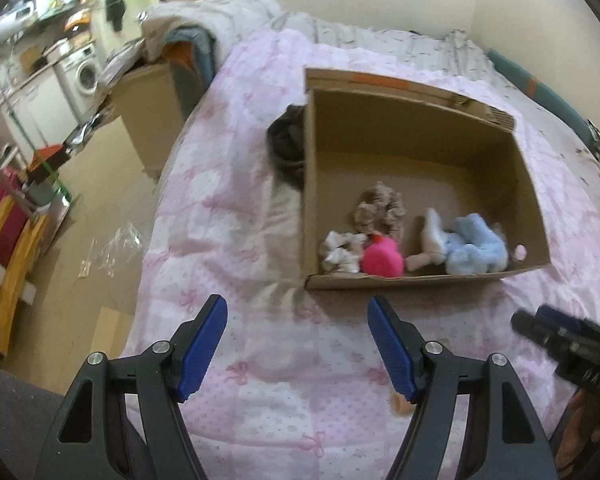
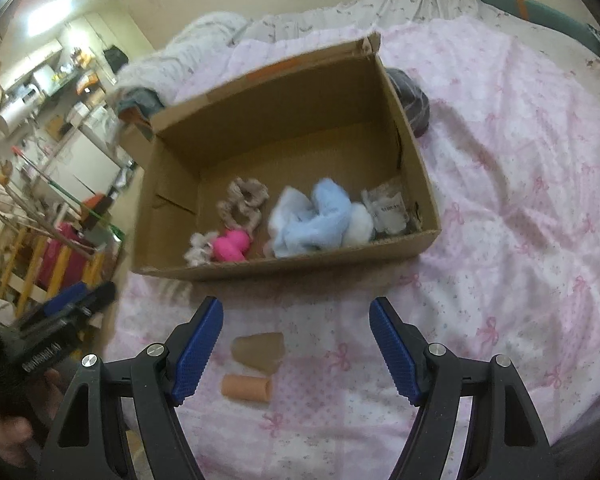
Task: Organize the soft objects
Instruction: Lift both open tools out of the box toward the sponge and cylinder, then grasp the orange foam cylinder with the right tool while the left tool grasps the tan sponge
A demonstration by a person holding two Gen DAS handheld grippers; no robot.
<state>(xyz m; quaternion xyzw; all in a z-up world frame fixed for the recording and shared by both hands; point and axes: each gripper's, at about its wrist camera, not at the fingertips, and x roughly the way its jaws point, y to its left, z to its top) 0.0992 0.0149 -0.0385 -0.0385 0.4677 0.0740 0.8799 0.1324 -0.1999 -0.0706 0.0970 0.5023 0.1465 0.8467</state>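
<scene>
An open cardboard box point(image 1: 420, 148) point(image 2: 284, 112) sits on the pink bedspread. Inside lie a beige scrunchie point(image 1: 380, 208) point(image 2: 244, 200), a white scrunchie point(image 1: 338, 254) point(image 2: 198, 252), a pink soft toy point(image 1: 382, 260) point(image 2: 232, 246), a light blue plush point(image 1: 476, 246) point(image 2: 320, 220) and a clear packet point(image 2: 388, 208). Two tan soft pieces point(image 2: 260, 350) point(image 2: 246, 388) lie on the bedspread between my right gripper's fingers; one peeks out in the left wrist view point(image 1: 402, 402). My left gripper point(image 1: 298, 344) is open and empty in front of the box. My right gripper point(image 2: 296, 344) is open above the tan pieces.
A dark striped cloth point(image 1: 288, 140) point(image 2: 412, 100) lies against the box's far side. The bed's left edge drops to the floor point(image 1: 100, 208), with a second cardboard box point(image 1: 152, 112) and cluttered shelves beyond. Rumpled bedding point(image 1: 228, 16) lies at the head.
</scene>
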